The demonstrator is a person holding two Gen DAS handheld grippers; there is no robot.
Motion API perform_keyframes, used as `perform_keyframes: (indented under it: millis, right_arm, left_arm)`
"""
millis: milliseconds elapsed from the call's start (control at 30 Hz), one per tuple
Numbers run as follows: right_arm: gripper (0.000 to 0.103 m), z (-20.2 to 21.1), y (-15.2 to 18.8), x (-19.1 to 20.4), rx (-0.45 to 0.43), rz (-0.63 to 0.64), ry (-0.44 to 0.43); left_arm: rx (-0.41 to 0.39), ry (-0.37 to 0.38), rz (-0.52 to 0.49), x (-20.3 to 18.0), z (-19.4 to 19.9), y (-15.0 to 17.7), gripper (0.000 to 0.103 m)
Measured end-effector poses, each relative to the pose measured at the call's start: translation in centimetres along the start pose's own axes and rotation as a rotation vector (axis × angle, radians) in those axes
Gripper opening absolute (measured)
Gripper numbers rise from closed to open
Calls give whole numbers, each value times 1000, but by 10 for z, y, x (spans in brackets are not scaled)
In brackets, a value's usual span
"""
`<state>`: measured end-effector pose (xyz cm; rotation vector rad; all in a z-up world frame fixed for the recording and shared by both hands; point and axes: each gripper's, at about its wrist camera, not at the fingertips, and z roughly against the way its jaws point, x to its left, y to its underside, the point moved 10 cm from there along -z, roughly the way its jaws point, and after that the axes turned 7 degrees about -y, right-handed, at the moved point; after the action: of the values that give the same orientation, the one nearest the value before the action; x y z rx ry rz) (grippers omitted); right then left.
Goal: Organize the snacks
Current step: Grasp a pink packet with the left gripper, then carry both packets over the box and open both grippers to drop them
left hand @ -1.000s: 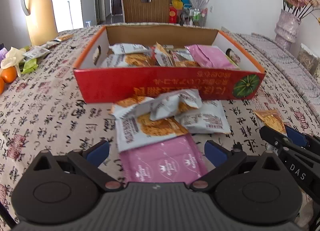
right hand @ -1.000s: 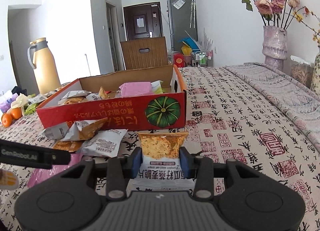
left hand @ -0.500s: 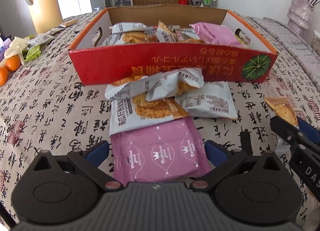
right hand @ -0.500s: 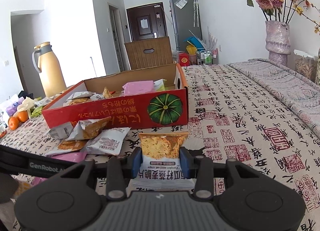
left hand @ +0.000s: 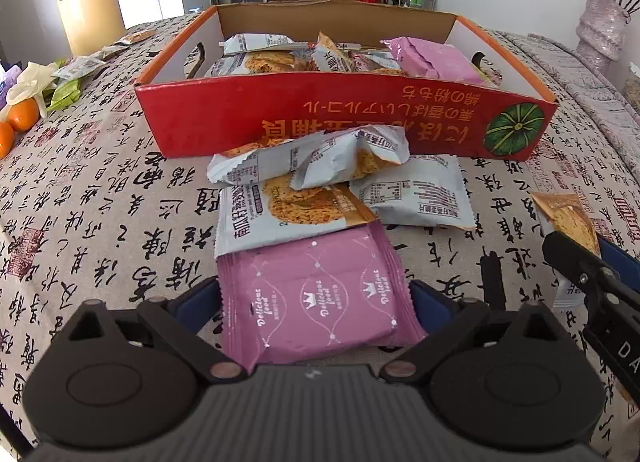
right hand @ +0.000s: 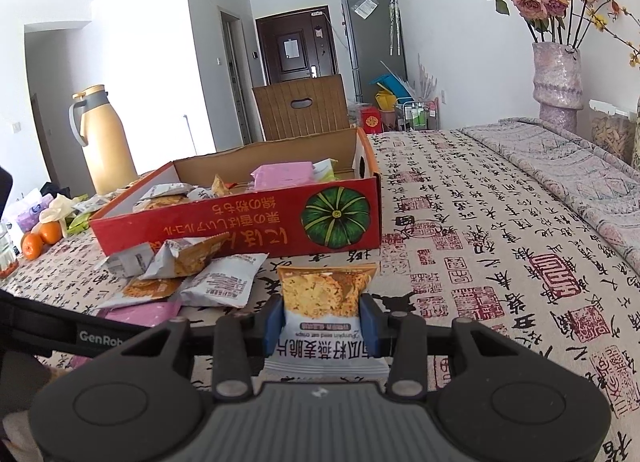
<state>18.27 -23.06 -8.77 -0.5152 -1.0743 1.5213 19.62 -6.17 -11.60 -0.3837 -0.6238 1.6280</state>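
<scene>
Writing is easy to find on the packets. The flat pink foil packet [left hand: 320, 298] carries the words "Delicious food" under small crowns, three times. It lies on the patterned tablecloth [left hand: 100, 198] between the blue pads of the left gripper [left hand: 316, 302], whose jaws stand wide, one on each side; whether the pads touch the packet edges I cannot tell. The near end of the packet is hidden under the gripper body.

The right gripper [right hand: 321, 320] is closed on a white and orange oat crisp packet [right hand: 325, 302], with the pads pressed on both sides. The label reads "Pumpkin seed oat crisps" upside down, above a row of large Chinese characters. The lower edge of this packet is covered by the gripper.

Beyond the pink packet, a small heap of white and orange crisp packets [left hand: 304, 182] lies just in front of the red cardboard tray with a green pumpkin picture [left hand: 360, 118]. The yellow writing on the tray is upside down and hard to read. More packets lie inside the tray, among them a pink one [left hand: 428, 58].

In the right wrist view a black bar at the left shows "GenRob", and the rest is cut off.
</scene>
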Motion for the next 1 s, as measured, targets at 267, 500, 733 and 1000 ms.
perform_keyframes:
  millis: [267,500,733,1000]
  right_arm:
    - [39,10,1,7,-6,12,0]
    - [39,21,2,11,-18,24,6]
    - [39,32,1,16,-32,35,12]
    - [39,39,-7,21,-59,50,14]
  left_arm:
    - [-40,23,-9,-1,10,2,78]
    - [-70,44,-24,-2,19,8,68]
    - [-135,73,-42,-2,43,8,67]
    - [-225,124,-59,-1,72,-4,67]
